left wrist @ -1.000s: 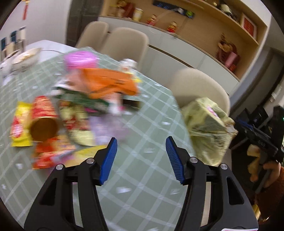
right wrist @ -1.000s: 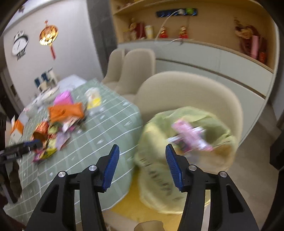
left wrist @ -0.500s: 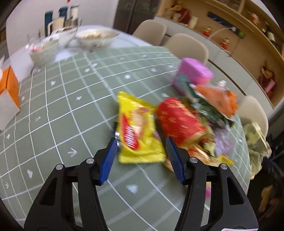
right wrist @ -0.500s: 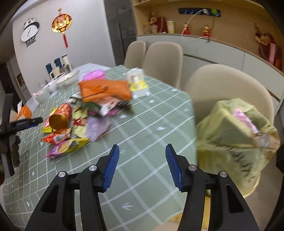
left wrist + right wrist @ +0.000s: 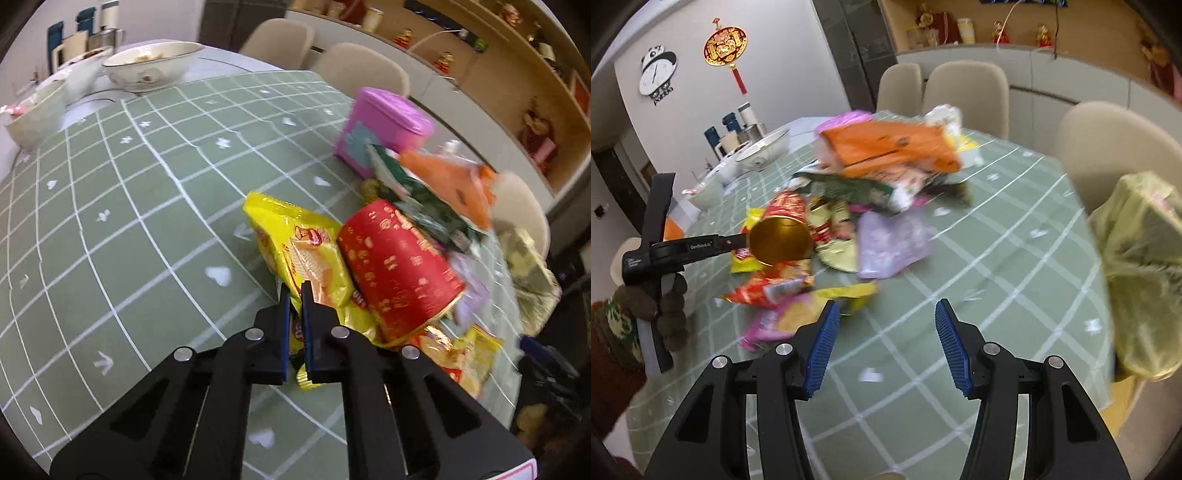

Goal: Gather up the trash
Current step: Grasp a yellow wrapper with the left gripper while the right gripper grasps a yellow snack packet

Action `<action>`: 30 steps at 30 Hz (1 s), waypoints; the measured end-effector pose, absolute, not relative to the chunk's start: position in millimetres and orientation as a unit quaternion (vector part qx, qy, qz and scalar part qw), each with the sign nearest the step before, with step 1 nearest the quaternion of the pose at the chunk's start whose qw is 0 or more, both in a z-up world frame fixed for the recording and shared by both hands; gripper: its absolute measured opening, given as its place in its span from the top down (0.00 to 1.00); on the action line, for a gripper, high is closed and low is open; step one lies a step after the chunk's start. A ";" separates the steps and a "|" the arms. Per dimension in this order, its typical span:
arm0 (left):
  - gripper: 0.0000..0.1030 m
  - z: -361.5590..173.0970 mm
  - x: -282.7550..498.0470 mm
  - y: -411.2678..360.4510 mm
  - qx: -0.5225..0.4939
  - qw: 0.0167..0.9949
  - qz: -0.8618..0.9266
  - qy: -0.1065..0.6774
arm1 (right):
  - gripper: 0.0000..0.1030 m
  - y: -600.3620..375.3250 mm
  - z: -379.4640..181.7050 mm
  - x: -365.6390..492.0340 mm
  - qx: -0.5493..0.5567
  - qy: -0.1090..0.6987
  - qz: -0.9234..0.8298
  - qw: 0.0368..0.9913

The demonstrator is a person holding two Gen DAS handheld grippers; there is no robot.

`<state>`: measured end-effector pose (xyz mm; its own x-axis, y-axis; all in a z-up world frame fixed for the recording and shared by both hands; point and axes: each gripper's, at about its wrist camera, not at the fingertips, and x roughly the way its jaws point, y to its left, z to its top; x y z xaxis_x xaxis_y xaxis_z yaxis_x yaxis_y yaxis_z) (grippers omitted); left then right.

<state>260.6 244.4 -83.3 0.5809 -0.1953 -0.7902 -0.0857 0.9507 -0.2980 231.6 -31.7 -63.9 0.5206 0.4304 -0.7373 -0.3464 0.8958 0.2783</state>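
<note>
A: Left wrist view: left gripper (image 5: 294, 295) pinched shut on crinkly yellow snack packet (image 5: 301, 251), red cylindrical can (image 5: 397, 269) touching at 3 o'clock. Pickup step.

B: Right gripper (image 5: 882, 345) wide, empty. Next, probably: lift packet toward yellow-green plastic trash bag (image 5: 1141, 266), 3 o'clock.

Even indoor light, motion blur, fisheye.

Right wrist view is smeared: the wrappers (image 5: 798, 291) near the hand-held gripper (image 5: 884, 345) are too blurry to read. The yellow bag (image 5: 1141, 258) gets cut off at the right edge. The can (image 5: 783, 236) hides most of the chip bag (image 5: 740, 258).
</note>
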 end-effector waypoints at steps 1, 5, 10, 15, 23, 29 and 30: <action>0.95 -81.4 254.9 244.1 -0.159 0.874 -0.040 0.457 | 0.50 -24.4 -67.4 231.8 0.049 0.442 0.224 0.867; 0.95 -78.1 234.5 247.0 -0.169 0.872 -0.050 0.457 | 0.50 -9.7 -76.7 231.3 0.064 0.466 0.204 0.859; 0.95 -83.2 215.2 250.5 -0.188 0.865 -0.051 0.463 | 0.50 -5.0 -85.8 229.5 0.064 0.481 0.180 0.855; 0.95 -82.5 205.8 242.4 -0.196 0.863 -0.056 0.463 | 0.82 -1.3 -89.8 234.1 0.056 0.496 0.199 0.843; 0.95 -41.6 201.1 230.7 -0.165 0.888 -0.050 0.427 | 0.90 -21.3 -47.9 230.4 0.036 0.430 0.202 0.879; 0.96 2.6 196.6 211.4 -0.146 0.908 -0.049 0.389 | 0.90 -56.9 -20.1 233.1 0.053 0.399 0.194 0.895; 0.96 9.6 195.4 205.7 -0.141 0.912 -0.051 0.382 | 0.90 -63.3 -15.8 232.7 0.055 0.395 0.193 0.897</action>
